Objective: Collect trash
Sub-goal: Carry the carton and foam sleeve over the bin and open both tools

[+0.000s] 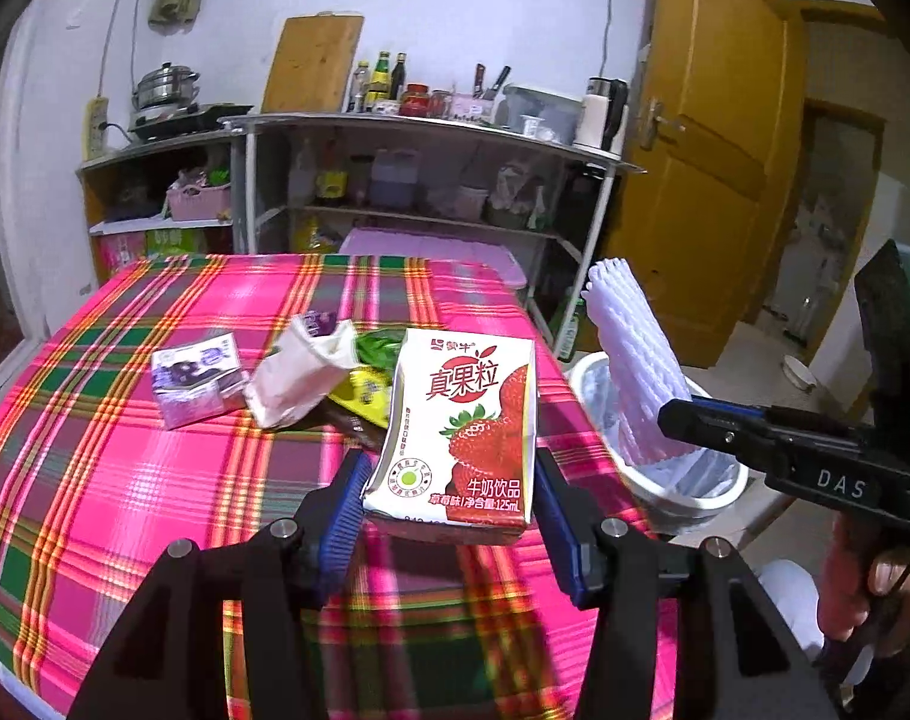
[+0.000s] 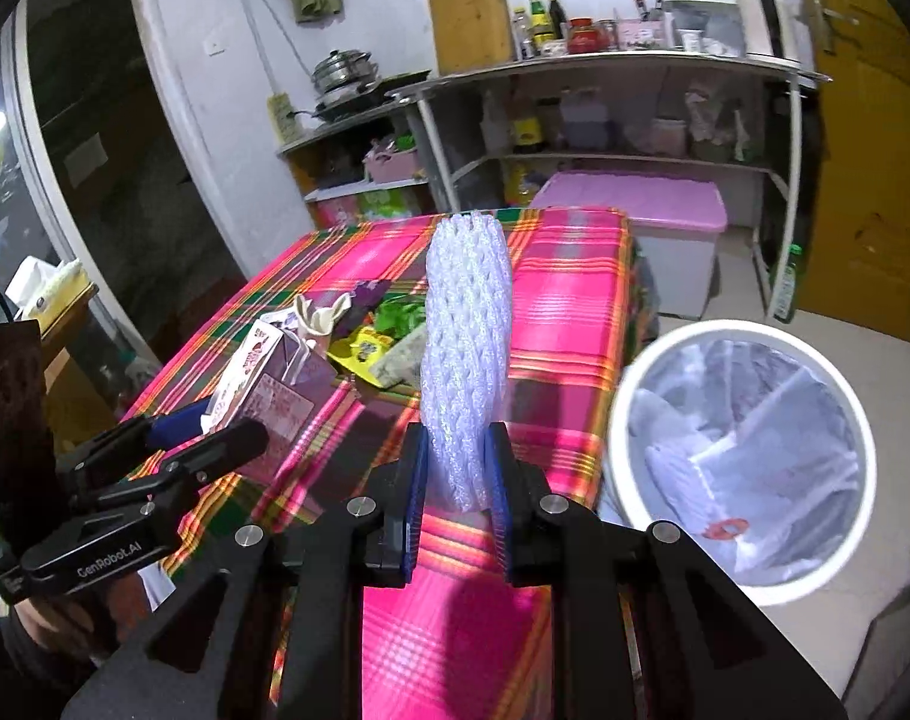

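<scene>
Left gripper (image 1: 449,516): angled downward above the plaid tablecloth (image 1: 125,480); jaws wide, both blue pads pressed against the sides of an upright strawberry milk carton (image 1: 460,426), lifted clear of the cloth.
Right gripper (image 2: 455,480): angled downward at the cloth's edge nearest the bin; jaws narrow, clamped on the base of a white foam fruit net (image 2: 463,354) standing upright between them; a hand (image 1: 874,588) grips its handle.
White bin (image 2: 634,420): on the floor just beside the tablecloth's edge, plastic-lined; holds crumpled white and clear wrappings, one bearing a red mark.
Remaining on the tablecloth, beyond the carton: purple carton (image 1: 194,381); crumpled white wrapper (image 1: 302,372); yellow and green wrappers (image 1: 365,384), touching one another.
</scene>
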The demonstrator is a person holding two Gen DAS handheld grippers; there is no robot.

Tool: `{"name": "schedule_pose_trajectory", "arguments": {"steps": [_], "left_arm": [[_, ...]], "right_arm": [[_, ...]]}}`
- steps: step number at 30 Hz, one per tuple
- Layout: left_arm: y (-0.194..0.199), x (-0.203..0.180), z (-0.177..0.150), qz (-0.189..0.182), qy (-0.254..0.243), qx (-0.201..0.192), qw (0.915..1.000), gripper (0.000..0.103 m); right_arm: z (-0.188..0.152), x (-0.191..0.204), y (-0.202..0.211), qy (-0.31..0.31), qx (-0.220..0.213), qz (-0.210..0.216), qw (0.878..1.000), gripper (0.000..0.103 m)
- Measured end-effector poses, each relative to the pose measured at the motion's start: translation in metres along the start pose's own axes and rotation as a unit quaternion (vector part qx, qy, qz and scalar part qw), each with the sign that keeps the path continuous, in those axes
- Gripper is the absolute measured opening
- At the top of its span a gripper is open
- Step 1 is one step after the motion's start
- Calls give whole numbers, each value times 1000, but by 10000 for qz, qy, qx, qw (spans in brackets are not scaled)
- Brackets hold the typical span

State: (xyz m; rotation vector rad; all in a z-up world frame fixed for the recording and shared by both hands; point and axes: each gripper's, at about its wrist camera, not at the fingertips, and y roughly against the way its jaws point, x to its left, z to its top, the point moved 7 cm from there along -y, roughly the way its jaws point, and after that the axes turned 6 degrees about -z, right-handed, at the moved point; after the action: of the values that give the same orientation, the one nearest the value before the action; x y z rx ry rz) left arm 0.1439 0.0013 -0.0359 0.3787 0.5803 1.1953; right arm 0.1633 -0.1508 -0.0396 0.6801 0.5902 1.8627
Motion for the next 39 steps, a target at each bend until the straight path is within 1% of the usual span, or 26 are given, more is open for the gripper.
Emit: {"name": "schedule_pose_trajectory", "arguments": {"steps": [9,14,24,28,39], "left_arm": [[-13,-37,5,-224,-196,86,9995,54],[-27,-56,7,-352,-332,175,9987,54],[-63,-89,12,-684,-502,378,9957,54],[-80,-102,14,-817,-542,467,9941,54],[-141,-129,11,-1077,-643,948,9876,54]], "right_arm": [[-9,-42,19,-352,-86,-236,9991,20],[-15,-64,23,-544,-104,-337,9979,20],[-25,-111,19,-932,-31,-598,9938,20],[-29,-128,13,-1071,54,-711,9917,20],[-44,-165,-9,-1320,424,-947,9858,20]]}}
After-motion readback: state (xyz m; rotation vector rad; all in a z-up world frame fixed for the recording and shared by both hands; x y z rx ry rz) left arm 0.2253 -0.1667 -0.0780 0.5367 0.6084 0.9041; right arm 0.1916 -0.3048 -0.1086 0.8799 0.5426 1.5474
